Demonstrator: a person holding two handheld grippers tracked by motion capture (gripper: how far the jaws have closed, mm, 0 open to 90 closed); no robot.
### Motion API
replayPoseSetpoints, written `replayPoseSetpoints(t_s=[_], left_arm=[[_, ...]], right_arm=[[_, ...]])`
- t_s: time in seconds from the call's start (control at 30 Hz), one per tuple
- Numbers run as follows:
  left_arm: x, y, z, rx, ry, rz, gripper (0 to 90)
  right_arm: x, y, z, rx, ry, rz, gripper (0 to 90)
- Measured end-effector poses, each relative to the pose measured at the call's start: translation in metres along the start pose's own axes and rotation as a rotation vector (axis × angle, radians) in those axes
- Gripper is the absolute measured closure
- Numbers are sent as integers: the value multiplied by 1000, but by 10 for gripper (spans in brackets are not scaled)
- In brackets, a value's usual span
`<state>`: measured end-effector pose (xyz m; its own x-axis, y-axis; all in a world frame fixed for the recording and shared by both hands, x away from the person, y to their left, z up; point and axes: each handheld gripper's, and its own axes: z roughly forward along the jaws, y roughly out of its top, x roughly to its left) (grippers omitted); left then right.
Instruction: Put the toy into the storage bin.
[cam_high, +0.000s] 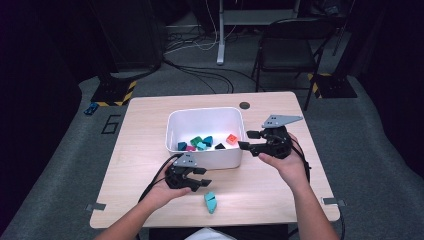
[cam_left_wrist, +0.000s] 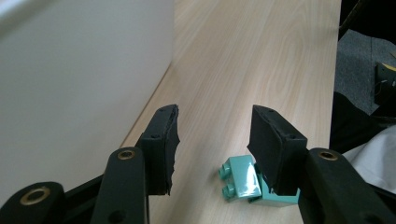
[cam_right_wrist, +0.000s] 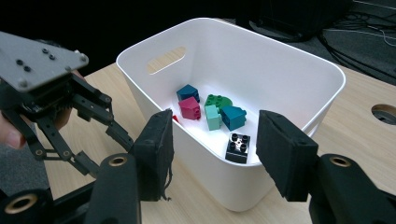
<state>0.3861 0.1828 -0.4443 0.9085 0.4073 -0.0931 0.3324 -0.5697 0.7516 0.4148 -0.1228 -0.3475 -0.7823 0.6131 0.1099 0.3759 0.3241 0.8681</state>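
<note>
We see a small teal brick (cam_left_wrist: 247, 184) lying on the wooden table (cam_high: 280, 185), a pale mint-green plastic piece with a glossy sloped top and a squarer base. Two round studs stick out from one end. In the left gripper view those studs face across toward the left jaw, so the brick lies on its side, not studs-up.

In the high view the brick (cam_high: 210, 202) is elongated, its long axis running roughly from the table's near edge toward the bin, slightly slanted.

The left gripper (cam_high: 202, 184) hangs low over the table with its jaws partly apart and nothing between them. The brick sits just beside and below the right-hand jaw, which partly hides it; we cannot tell if they touch. The white bin (cam_high: 205, 116) stands close on the gripper's other side, its wall (cam_left_wrist: 84, 79) alongside the left jaw.

The right gripper (cam_high: 248, 139) is held at the bin's right rim, jaws partly apart and empty, pointing at the bin (cam_right_wrist: 280, 70). Several coloured bricks (cam_right_wrist: 219, 114) lie inside.
</note>
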Motion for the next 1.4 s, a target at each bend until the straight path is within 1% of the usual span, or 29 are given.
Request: replayPoseSetpoints(t_s=[0.07,0.13,0.37,0.53,0.77,0.83,0.93,0.97,1.07,1.17,1.23,1.33,1.37,1.4], left_arm=[[0,-5,4,0,-7,-10,517],[0,-9,8,12,-6,-12,517],[-3,-21,23,46,-18,-13,518],[-5,-26,29,48,-34,-22,518],[-9,-27,34,65,-39,-9,518],[-10,-28,36,71,-49,-7,518],[-10,-28,37,77,-51,-4,518],[-11,-29,38,72,-43,-6,517],[-11,-31,40,81,-37,-4,518],[-10,-32,40,87,-21,-8,522],[-8,-34,40,94,-18,-5,526],[-7,-36,41,100,-25,-19,536],[-7,-37,41,104,-28,-14,540],[-7,-38,42,112,-28,-22,545]], right_arm=[[0,0,0,-1,0,1,458],[0,0,0,0,0,0,457],[0,0,1,2,1,-1,457],[0,0,1,2,0,0,457],[0,0,1,1,0,0,457],[0,0,1,2,0,0,456],[0,0,0,1,1,0,456],[0,0,0,0,0,0,456],[0,0,0,0,0,1,456],[0,0,0,0,0,-1,457],[0,0,0,0,0,-1,456],[0,0,1,1,0,-1,456],[0,0,1,0,0,0,456],[0,0,0,0,0,0,456]])
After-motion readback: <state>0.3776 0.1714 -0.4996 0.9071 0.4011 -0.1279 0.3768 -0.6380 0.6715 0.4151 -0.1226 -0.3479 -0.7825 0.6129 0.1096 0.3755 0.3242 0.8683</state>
